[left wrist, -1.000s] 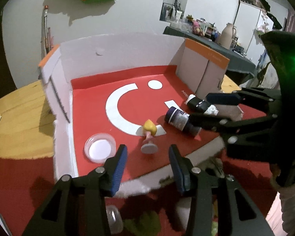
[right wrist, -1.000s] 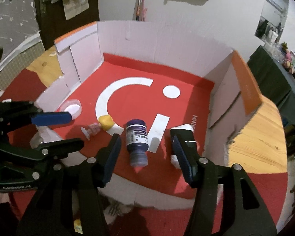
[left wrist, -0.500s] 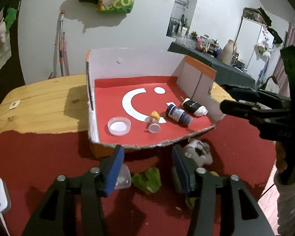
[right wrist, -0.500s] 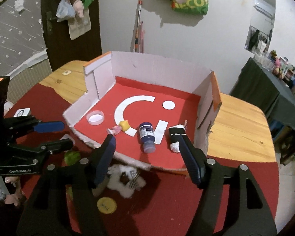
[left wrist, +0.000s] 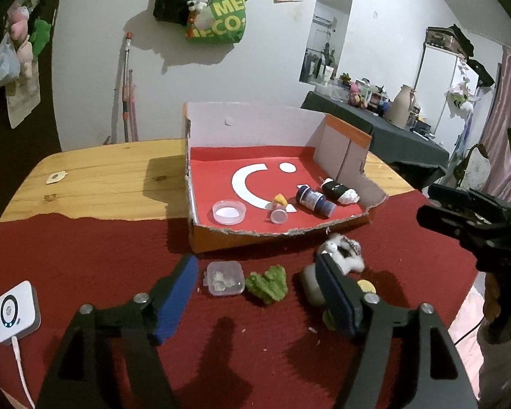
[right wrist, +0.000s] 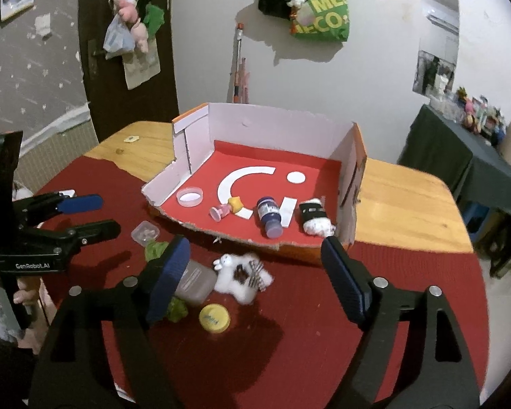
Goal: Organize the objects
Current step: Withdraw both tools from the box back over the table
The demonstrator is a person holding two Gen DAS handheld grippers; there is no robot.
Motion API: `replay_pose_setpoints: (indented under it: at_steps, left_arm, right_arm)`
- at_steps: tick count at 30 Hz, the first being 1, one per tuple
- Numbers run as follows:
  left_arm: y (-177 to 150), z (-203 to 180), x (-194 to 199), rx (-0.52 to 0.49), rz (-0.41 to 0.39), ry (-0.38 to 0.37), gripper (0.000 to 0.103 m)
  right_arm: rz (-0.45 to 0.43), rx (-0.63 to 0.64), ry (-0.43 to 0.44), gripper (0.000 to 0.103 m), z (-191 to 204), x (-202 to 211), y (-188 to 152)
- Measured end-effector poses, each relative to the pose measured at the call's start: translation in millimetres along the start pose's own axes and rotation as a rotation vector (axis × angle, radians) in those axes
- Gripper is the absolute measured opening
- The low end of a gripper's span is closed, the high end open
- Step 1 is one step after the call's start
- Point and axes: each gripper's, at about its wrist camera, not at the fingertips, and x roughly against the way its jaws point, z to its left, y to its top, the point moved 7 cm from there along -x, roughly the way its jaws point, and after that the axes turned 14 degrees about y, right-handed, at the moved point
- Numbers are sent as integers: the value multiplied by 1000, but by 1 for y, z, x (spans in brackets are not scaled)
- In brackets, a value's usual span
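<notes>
Left wrist view: both grippers are retreating from the torn red-floored cardboard box (left wrist: 347, 146), jaws opening wide, empty.
Dark blue bottle (left wrist: 315, 200) is lying inside; left gripper (left wrist: 260, 293) and right gripper (right wrist: 255, 272) are facing the white plush toy (right wrist: 240, 277) at 6 o'clock of the box.

A torn-front box (left wrist: 255, 126) stands on the table (left wrist: 112, 170). Inside it, from left to right in the left wrist view, lie a round dish (left wrist: 229, 212), a small figure (left wrist: 278, 207), a bottle (left wrist: 315, 201) and a tube (left wrist: 340, 191). Before the box, on the cloth (left wrist: 85, 255), lie a small lidded container (left wrist: 225, 277), a leafy piece (left wrist: 267, 283) and a fluffy toy (left wrist: 342, 255).
</notes>
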Motion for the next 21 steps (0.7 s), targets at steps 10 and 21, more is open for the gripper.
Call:
replay_pose_setpoints:
  at_steps: [10, 21]
  left_arm:
    - [-19, 4, -1, -20, 16, 52, 90]
    - [-37, 11, -29, -24, 106, 74, 90]
  right_arm:
    - [15, -80, -12, 83, -12, -6, -40]
    - [79, -155, 6, 83, -27, -29, -63]
